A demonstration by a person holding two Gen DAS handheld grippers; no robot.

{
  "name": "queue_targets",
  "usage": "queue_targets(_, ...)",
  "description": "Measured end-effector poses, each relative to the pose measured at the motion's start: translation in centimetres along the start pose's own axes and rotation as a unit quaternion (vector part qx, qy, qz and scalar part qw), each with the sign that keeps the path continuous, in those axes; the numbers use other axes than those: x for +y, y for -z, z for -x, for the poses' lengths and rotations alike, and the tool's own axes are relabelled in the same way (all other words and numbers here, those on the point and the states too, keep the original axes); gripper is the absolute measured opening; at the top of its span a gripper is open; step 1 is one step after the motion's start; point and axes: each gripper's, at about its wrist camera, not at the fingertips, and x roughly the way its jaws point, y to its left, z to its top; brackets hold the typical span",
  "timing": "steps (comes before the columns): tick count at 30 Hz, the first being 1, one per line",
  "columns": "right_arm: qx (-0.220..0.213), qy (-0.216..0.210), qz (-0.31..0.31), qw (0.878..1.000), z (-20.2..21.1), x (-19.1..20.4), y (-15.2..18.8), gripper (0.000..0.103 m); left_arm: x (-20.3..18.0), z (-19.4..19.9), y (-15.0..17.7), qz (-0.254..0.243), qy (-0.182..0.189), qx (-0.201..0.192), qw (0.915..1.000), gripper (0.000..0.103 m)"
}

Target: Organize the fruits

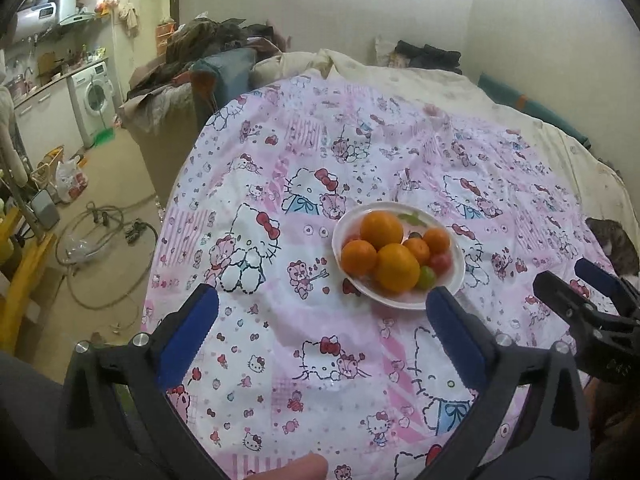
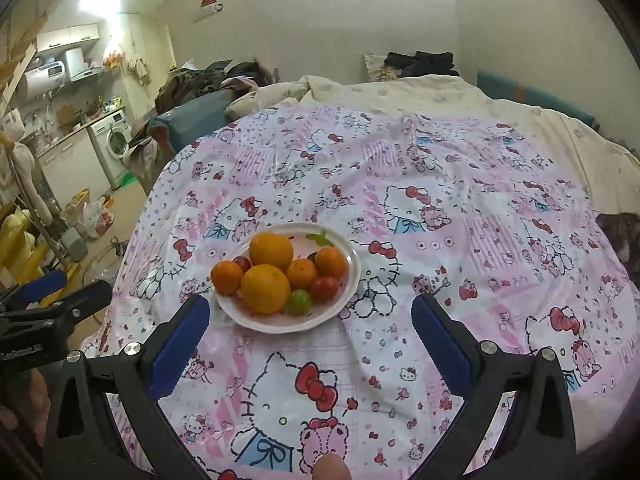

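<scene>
A white plate (image 1: 454, 280) (image 2: 344, 300) sits on a pink cartoon-print sheet and holds several oranges (image 1: 396, 268) (image 2: 265, 288), red tomatoes (image 1: 440, 263) (image 2: 325, 289) and a green tomato (image 1: 427, 277) (image 2: 300, 301). My left gripper (image 1: 322, 300) hangs open just short of the plate, which lies up and to the right of its gap, with nothing between the blue pads. My right gripper (image 2: 310, 310) is open too, with the plate's near rim just beyond its fingertips. Each gripper shows at the side of the other's view.
The sheet (image 1: 280, 340) covers a bed with cream bedding (image 1: 400, 76) behind. A grey furry thing (image 1: 618, 240) lies at the bed's right edge. Left of the bed the floor carries a hose coil (image 1: 100, 236), bags, and a washing machine (image 1: 94, 98).
</scene>
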Motion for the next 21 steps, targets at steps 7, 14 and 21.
queue_targets(7,0.002,-0.002,-0.008,1.0,-0.07,-0.2,0.04,0.103,-0.13,0.03,0.33,-0.005,0.002,0.005,1.0,0.102)
queue_targets(14,0.002,-0.004,-0.01,1.0,0.0,-0.29,0.07,0.103,-0.19,0.08,0.32,-0.007,0.001,0.004,1.0,0.102)
queue_targets(21,0.003,-0.004,-0.014,1.0,-0.02,-0.33,0.09,0.103,-0.27,0.08,0.34,-0.007,0.002,0.004,1.0,0.103)
